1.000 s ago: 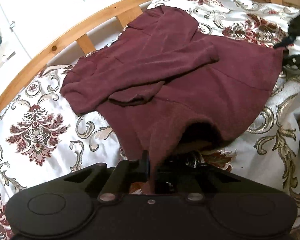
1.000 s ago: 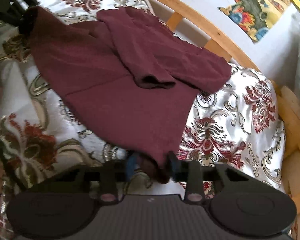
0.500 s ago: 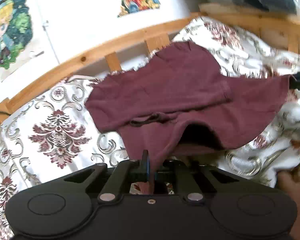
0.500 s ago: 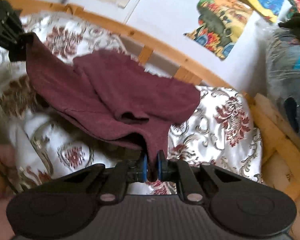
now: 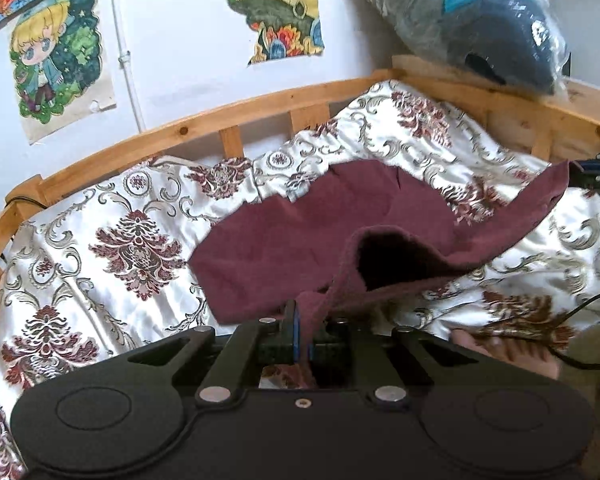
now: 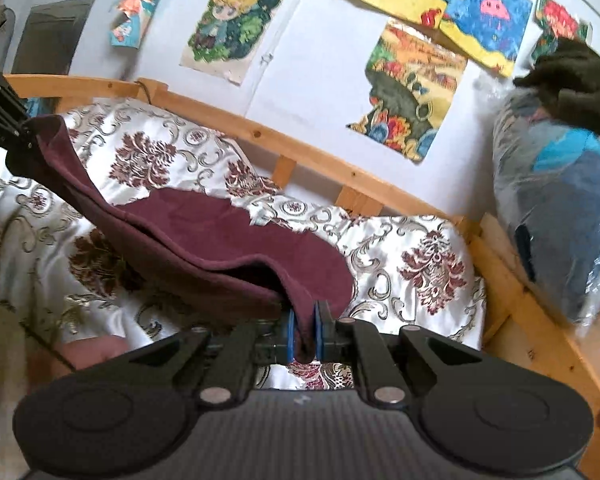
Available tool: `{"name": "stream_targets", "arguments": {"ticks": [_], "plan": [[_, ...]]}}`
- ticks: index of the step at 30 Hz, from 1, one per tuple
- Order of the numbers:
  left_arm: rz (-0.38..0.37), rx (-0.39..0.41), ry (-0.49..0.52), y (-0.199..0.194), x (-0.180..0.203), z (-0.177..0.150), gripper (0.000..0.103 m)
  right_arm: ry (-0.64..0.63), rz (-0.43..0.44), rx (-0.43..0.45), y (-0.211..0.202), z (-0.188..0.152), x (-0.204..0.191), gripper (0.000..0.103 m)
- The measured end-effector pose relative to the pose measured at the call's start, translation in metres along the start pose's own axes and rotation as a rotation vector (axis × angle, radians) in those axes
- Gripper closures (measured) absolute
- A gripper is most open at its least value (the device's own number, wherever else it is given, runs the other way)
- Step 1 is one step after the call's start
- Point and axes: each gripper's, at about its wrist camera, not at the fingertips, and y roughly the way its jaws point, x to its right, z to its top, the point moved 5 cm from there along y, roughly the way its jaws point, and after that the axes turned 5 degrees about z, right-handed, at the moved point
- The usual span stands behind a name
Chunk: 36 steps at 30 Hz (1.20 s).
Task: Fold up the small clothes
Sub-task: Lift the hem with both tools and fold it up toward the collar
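Note:
A maroon garment (image 5: 300, 236) lies partly on a patterned bedspread (image 5: 112, 240), its near hem lifted off the bed. My left gripper (image 5: 302, 336) is shut on one hem corner. My right gripper (image 6: 305, 334) is shut on the other corner of the garment (image 6: 228, 240). The hem stretches between the two, sagging in the middle. The far part of the garment still rests on the bed. The right gripper shows at the right edge of the left wrist view (image 5: 596, 176); the left gripper shows at the left edge of the right wrist view (image 6: 4, 116).
A curved wooden bed rail (image 5: 180, 136) runs behind the bedspread, against a white wall with drawings (image 6: 412, 92). A plastic-wrapped bundle (image 6: 560, 220) sits on the rail's right end. A black cable (image 5: 580, 312) crosses the bed near a hand (image 5: 500, 352).
Both grippers have risen and tilted up with the hem in them. The garment's near half has lifted off the bed, and the folded sleeves are no longer in sight.

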Motion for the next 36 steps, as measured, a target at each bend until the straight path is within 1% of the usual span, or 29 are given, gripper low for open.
{"name": "stream_targets", "arguments": {"ticks": [2, 4, 6, 8, 10, 13, 17, 19, 22, 26, 27, 28, 29, 32, 36], "plan": [[0.008, 0.016, -0.005, -0.011, -0.002, 0.005, 0.099, -0.007, -0.004, 0.013, -0.009, 0.005, -0.003, 0.092], [0.019, 0.030, -0.014, -0.013, -0.005, 0.012, 0.099, -0.006, -0.014, 0.028, -0.011, 0.011, -0.003, 0.092], [0.038, 0.042, -0.014, -0.009, -0.009, 0.023, 0.099, -0.002, -0.026, 0.042, -0.006, 0.018, 0.000, 0.092], [0.060, 0.050, -0.012, 0.002, -0.014, 0.036, 0.099, 0.023, -0.033, 0.049, 0.009, 0.027, 0.011, 0.092], [0.074, 0.041, -0.023, 0.020, -0.019, 0.050, 0.099, 0.049, -0.037, 0.054, 0.029, 0.035, 0.024, 0.092], [0.099, 0.009, -0.040, 0.059, -0.030, 0.071, 0.099, 0.085, -0.031, 0.040, 0.072, 0.048, 0.044, 0.092], [0.133, -0.043, -0.028, 0.113, -0.044, 0.093, 0.099, 0.081, -0.038, 0.000, 0.138, 0.063, 0.065, 0.092], [0.135, -0.092, -0.035, 0.143, -0.053, 0.099, 0.099, 0.082, -0.033, -0.035, 0.172, 0.068, 0.073, 0.092], [0.143, -0.153, -0.048, 0.181, -0.066, 0.099, 0.098, 0.095, -0.019, -0.080, 0.216, 0.068, 0.076, 0.092], [0.138, -0.238, -0.065, 0.229, -0.079, 0.092, 0.098, 0.098, -0.014, -0.193, 0.270, 0.055, 0.077, 0.091], [0.136, -0.256, -0.069, 0.239, -0.082, 0.089, 0.098, 0.106, -0.009, -0.209, 0.281, 0.050, 0.077, 0.091], [0.134, -0.274, -0.073, 0.249, -0.084, 0.086, 0.098, 0.113, 0.013, -0.192, 0.294, 0.047, 0.076, 0.091], [0.131, -0.293, -0.079, 0.259, -0.086, 0.083, 0.098, 0.124, 0.019, -0.210, 0.305, 0.042, 0.076, 0.091], [0.117, -0.340, -0.117, 0.284, -0.092, 0.074, 0.097, 0.135, 0.034, -0.235, 0.326, 0.032, 0.075, 0.091], [0.092, -0.381, -0.189, 0.307, -0.097, 0.067, 0.095, 0.147, 0.039, -0.258, 0.337, 0.022, 0.078, 0.091]]}}
